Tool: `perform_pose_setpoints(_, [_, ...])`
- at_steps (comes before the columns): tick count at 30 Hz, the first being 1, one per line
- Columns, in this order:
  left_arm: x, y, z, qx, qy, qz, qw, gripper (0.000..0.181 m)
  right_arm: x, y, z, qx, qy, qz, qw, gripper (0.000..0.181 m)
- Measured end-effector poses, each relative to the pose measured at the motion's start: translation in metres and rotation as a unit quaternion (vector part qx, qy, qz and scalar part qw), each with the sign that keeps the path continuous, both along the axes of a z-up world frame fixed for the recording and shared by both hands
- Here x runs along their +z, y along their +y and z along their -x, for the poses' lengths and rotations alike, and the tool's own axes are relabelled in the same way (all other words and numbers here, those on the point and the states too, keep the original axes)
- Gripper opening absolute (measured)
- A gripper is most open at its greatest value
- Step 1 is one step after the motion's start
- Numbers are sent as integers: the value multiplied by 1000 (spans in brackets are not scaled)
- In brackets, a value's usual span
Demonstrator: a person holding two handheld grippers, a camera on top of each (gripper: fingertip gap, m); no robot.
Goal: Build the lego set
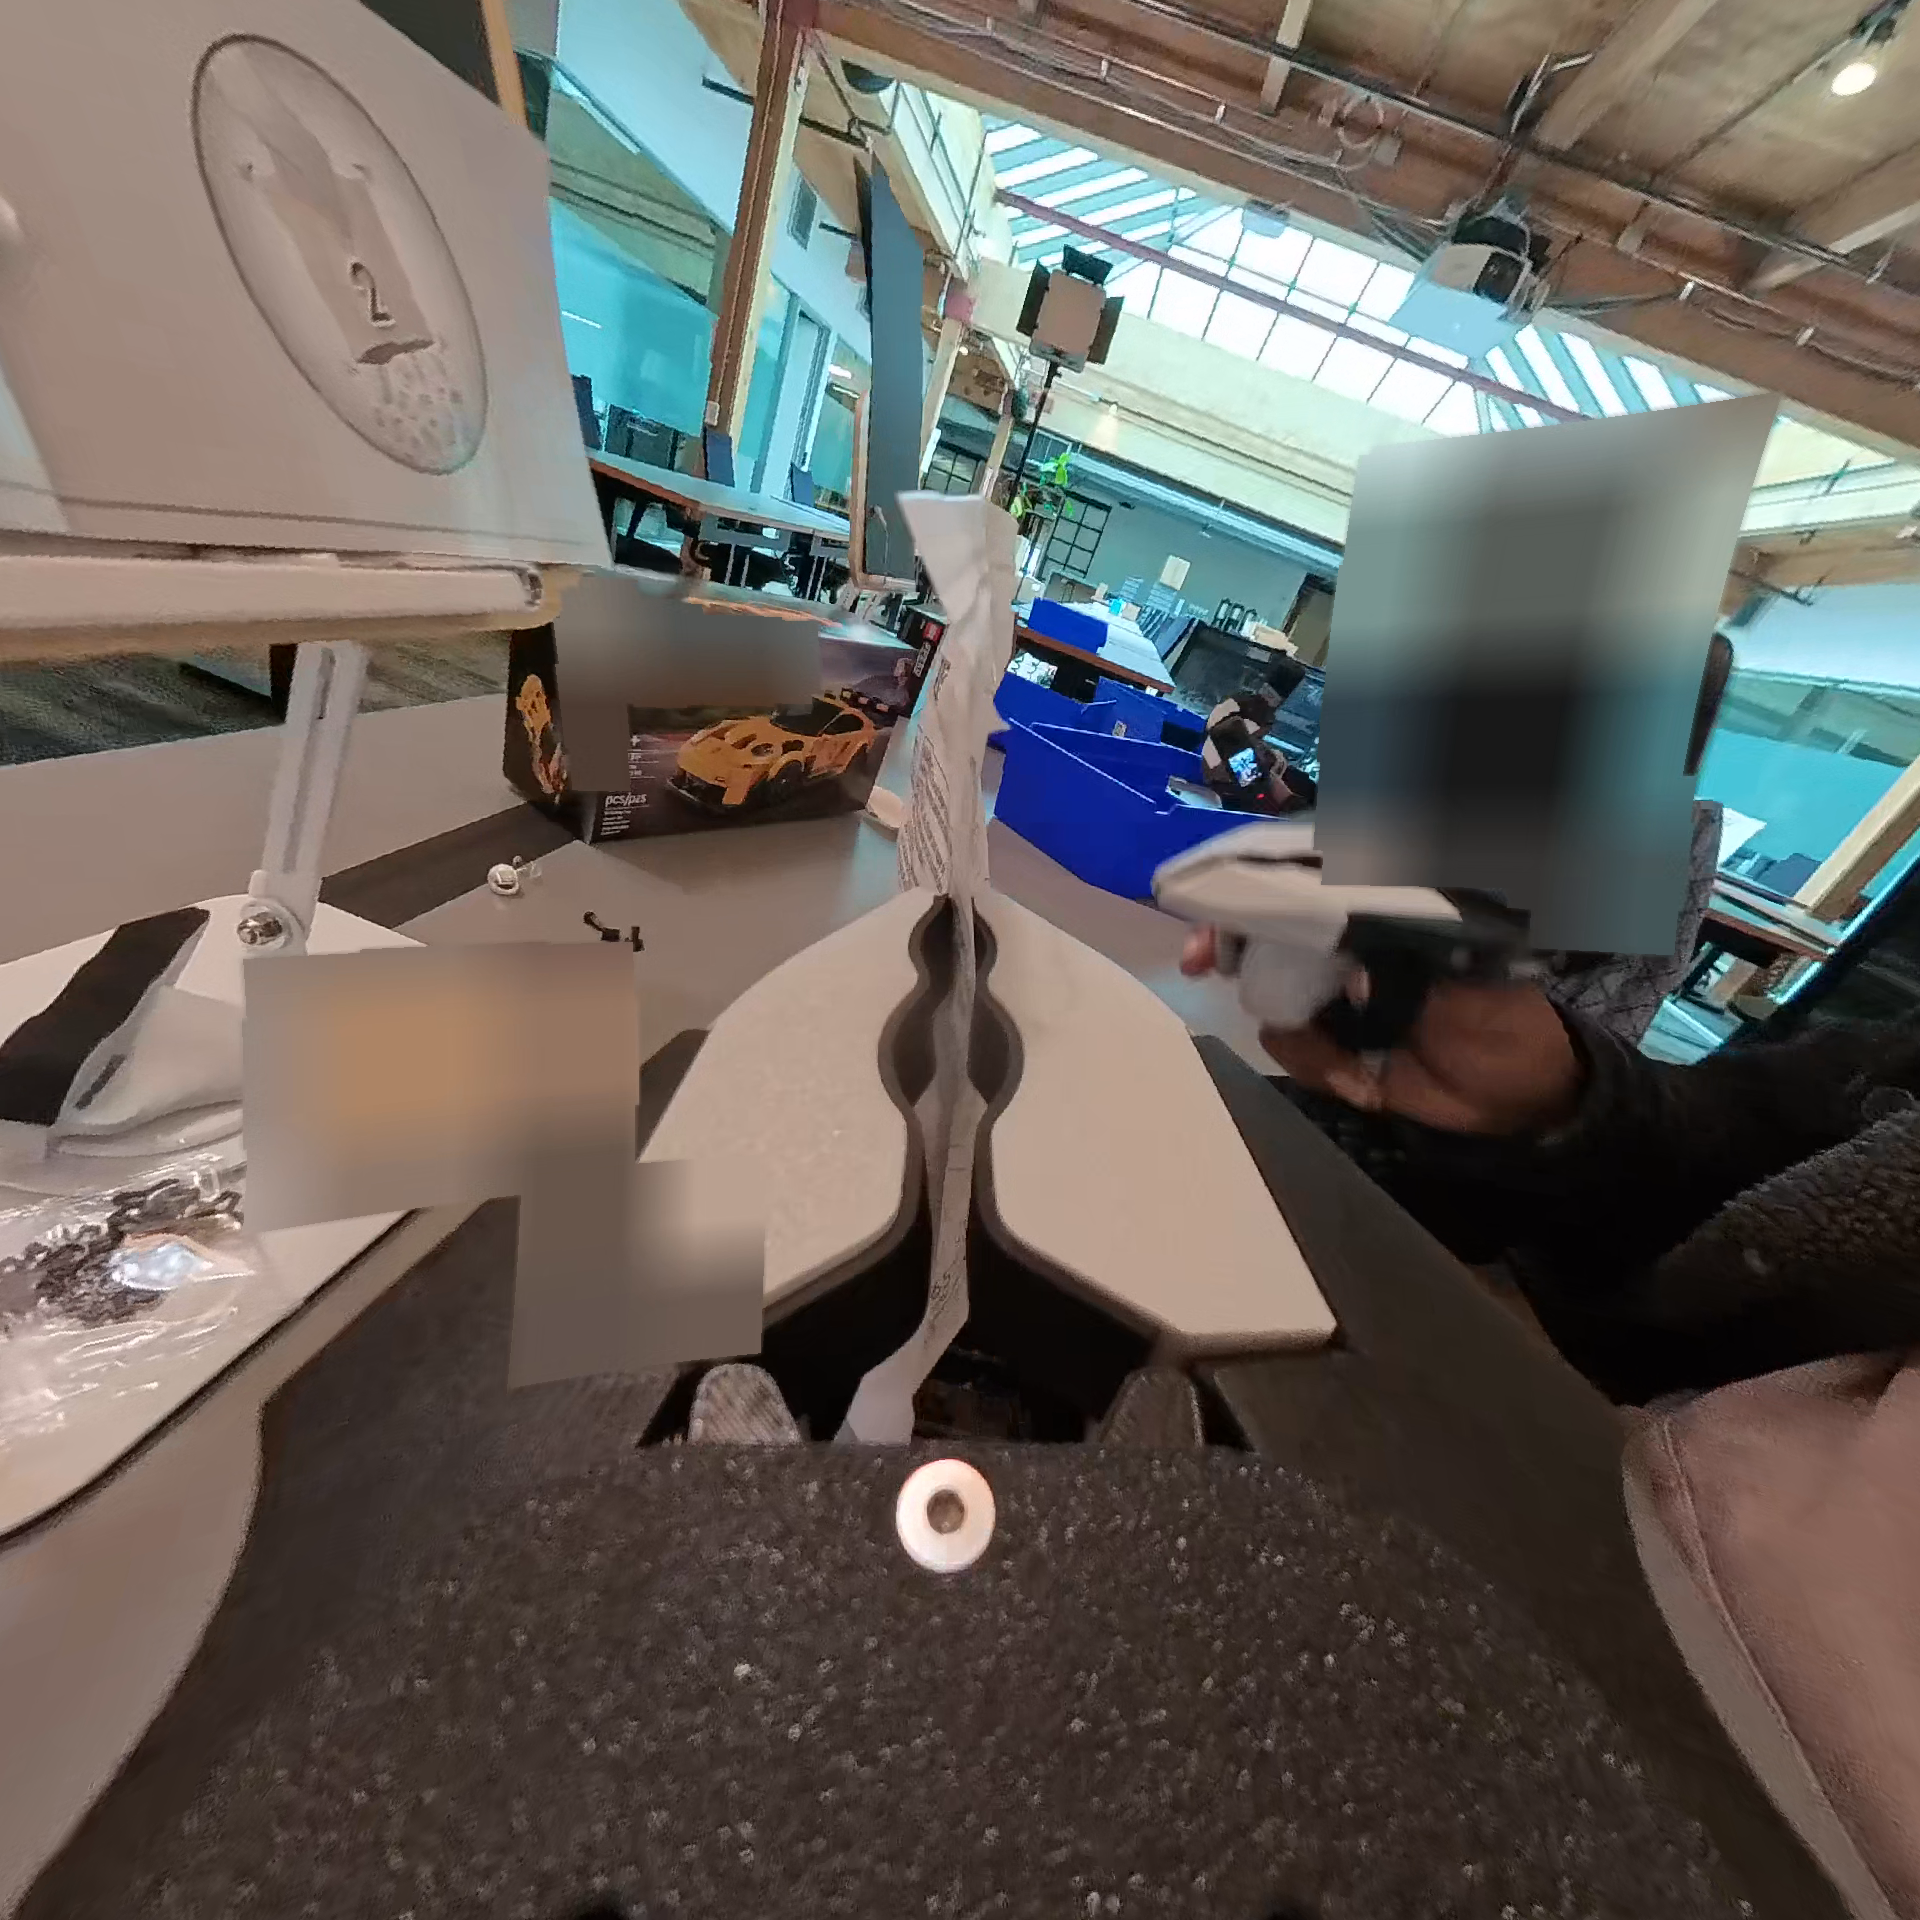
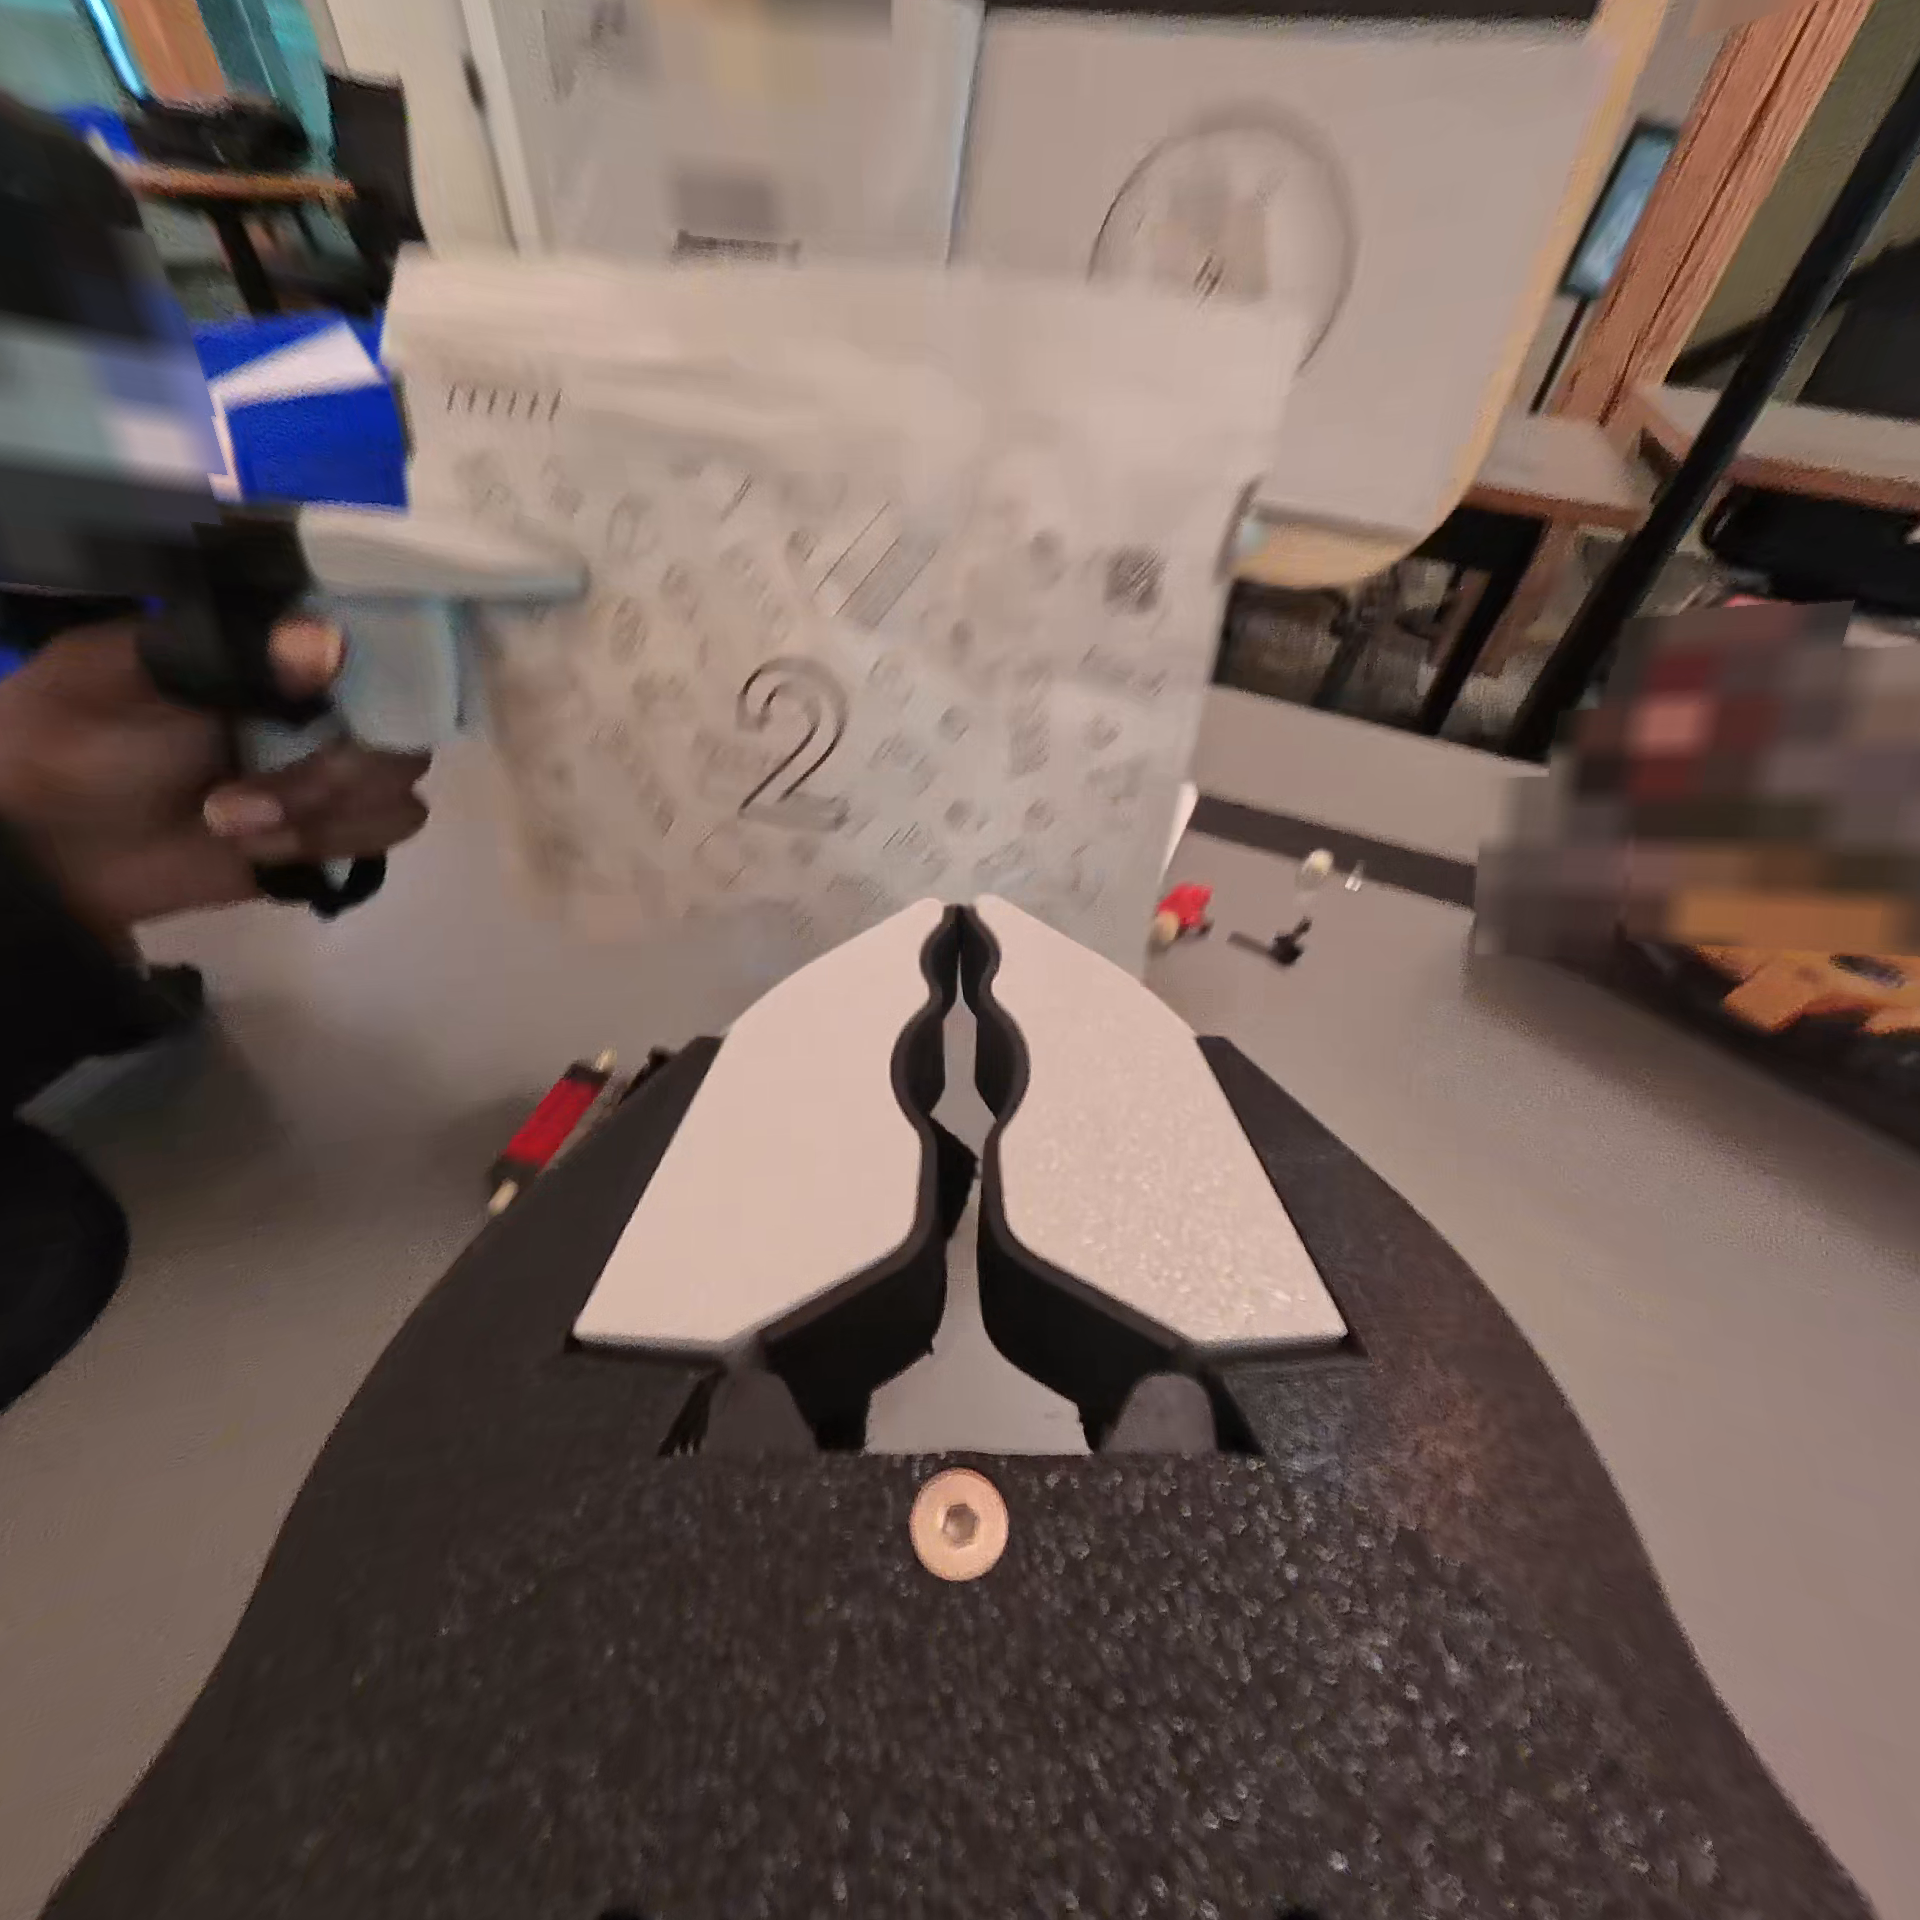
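My left gripper [image 1: 954, 909] is shut on a white printed paper bag [image 1: 951, 707], seen edge-on; the paper runs down between the pads and rises above the fingertips. In the right wrist view the same bag [image 2: 831, 623] hangs flat and blurred, pinched at its left edge by the left gripper [image 2: 566, 582]. My right gripper [image 2: 961, 912] is shut, its tips just below the bag's lower edge. In the left wrist view the right gripper [image 1: 1169, 883] stands to the right of the bag, apart from it.
A Lego box with a yellow car [image 1: 727, 748] stands on the grey table [image 1: 727, 894]. An instruction booklet [image 1: 291, 312] rests on a white stand. Loose red pieces [image 2: 1184, 914] and black pieces [image 1: 613, 928] lie about. A clear bag of black parts [image 1: 114, 1247] is left, blue bins [image 1: 1101, 790] behind. Across from one pair of fingers to the other is roughly 15 centimeters.
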State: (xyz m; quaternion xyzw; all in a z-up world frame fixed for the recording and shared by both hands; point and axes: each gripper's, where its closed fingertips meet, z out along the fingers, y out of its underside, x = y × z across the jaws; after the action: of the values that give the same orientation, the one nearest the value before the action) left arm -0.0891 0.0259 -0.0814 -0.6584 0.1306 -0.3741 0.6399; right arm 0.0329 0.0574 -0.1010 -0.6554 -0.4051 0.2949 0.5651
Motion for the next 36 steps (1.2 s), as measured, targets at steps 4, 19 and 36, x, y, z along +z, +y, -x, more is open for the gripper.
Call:
perform_pose_setpoints(4, [-17,9,7,-9,-16,17,1000,1,-42,-30,20,-1,-43,20,999,0])
perform_pose_setpoints(19, [-52,35,31,1,3,58,998,1,-67,-26,28,-11,-62,52,997,0])
perform_pose_setpoints(36, [-60,38,38,26,13,66,997,1,-70,-28,29,-10,-64,54,996,0])
